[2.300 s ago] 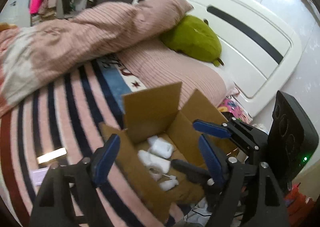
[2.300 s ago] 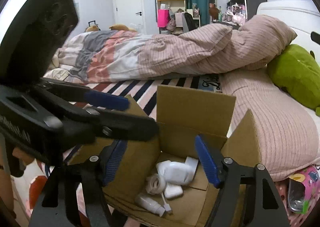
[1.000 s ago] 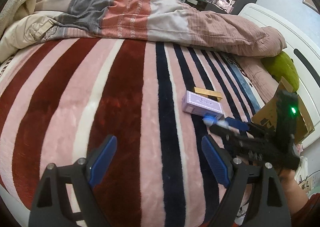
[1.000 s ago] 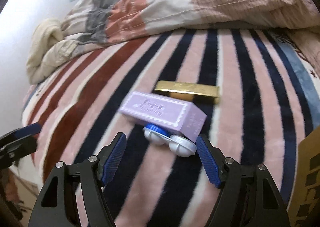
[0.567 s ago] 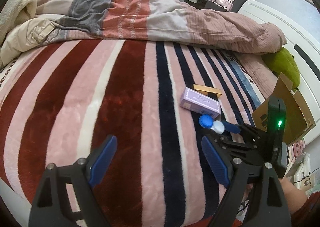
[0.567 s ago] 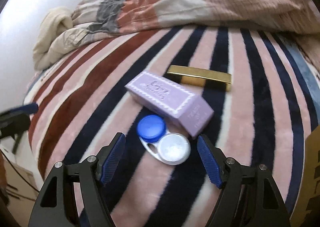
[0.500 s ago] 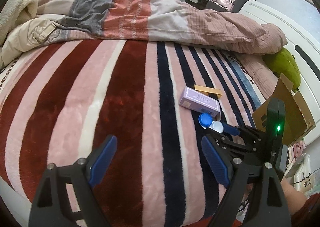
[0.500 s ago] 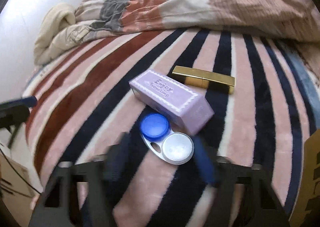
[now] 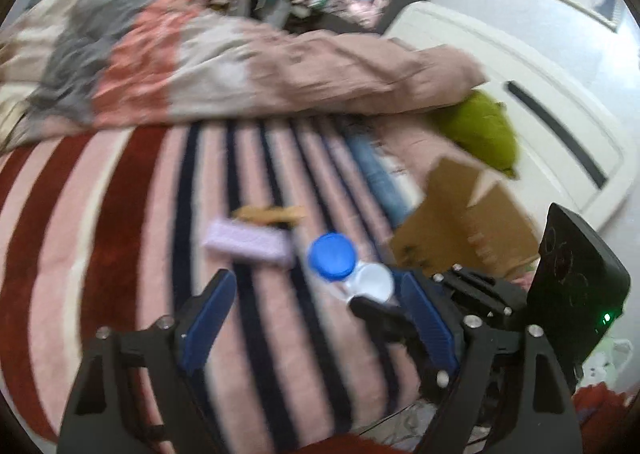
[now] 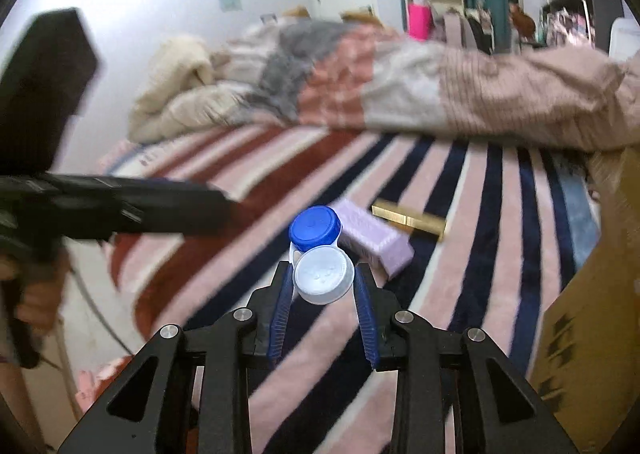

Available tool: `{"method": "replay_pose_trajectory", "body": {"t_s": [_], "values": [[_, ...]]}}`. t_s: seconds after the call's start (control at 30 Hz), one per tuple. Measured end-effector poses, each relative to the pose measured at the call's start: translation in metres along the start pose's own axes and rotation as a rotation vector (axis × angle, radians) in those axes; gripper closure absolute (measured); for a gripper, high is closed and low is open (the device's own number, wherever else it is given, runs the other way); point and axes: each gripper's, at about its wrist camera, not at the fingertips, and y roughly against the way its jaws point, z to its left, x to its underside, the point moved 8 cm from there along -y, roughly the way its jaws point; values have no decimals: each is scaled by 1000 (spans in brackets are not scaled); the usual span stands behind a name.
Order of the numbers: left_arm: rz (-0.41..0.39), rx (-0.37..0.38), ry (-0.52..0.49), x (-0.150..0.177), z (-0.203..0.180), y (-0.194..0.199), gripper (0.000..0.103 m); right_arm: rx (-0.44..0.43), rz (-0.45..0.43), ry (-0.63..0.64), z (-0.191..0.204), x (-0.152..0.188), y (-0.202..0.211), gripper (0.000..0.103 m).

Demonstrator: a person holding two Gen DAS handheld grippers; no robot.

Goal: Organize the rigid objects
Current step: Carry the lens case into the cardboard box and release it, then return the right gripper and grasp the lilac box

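Right gripper (image 10: 324,296) jaws closing on the contact-lens case (image 10: 320,258) — white cap between the pads, blue cap sticking out ahead, long axis in line with the fingers; case is clear of the striped blanket (image 10: 472,246). Cardboard box (image 10: 592,318) sits just right of this gripper — the likely drop spot. Left gripper (image 9: 316,318) holds nothing, jaws wide but narrowing. Purple box (image 10: 372,238) and gold bar (image 10: 408,219) lie on the blanket beyond.
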Motion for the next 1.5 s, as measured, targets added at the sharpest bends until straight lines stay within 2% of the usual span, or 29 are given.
{"method": "replay_pose_trajectory", "body": {"t_s": [0.03,0.07,0.13,0.23,0.37,0.53,0.67,0.73,0.8,0.83,0.87,0.93,1.03,1.1,1.17,1.3,1.4,1.5], "values": [[0,31,-6,-7,-11,-2,42,-2,-17,3,0,-5,7,76],[9,71,-7,-13,-23,-5,50,-3,-44,4,-3,-12,20,76],[32,134,-22,-28,-49,-17,55,1,-89,-3,-12,-22,42,76],[45,203,-49,-44,-87,-32,68,51,-137,-4,-32,-30,68,76],[105,237,-112,-57,-137,-66,70,118,-164,-58,-73,-26,96,77],[199,243,-166,-55,-180,-114,70,194,-130,-137,-126,-13,114,77],[285,255,-187,-45,-202,-150,70,246,-24,-168,-158,2,112,77],[311,265,-196,-42,-208,-161,70,282,41,-159,-168,8,111,77],[324,249,-216,-39,-212,-167,70,293,68,-166,-174,16,115,76],[326,222,-228,-39,-212,-170,65,293,79,-179,-177,20,117,76],[326,191,-233,-39,-210,-173,50,280,82,-201,-180,23,118,76],[301,143,-240,-41,-204,-170,35,278,98,-206,-181,26,121,71],[256,110,-253,-45,-191,-151,33,315,100,-169,-178,29,127,44],[215,83,-250,-50,-181,-133,31,318,90,-139,-169,24,127,34],[162,46,-244,-57,-166,-108,28,334,62,-93,-161,17,128,16],[64,-23,-207,-63,-130,-59,18,333,-3,-24,-134,-1,130,2],[19,-74,-145,-57,-89,-26,16,287,-43,7,-103,-16,125,0],[-7,-162,-110,-44,-41,-2,16,195,-72,16,-69,-27,105,0]]}}
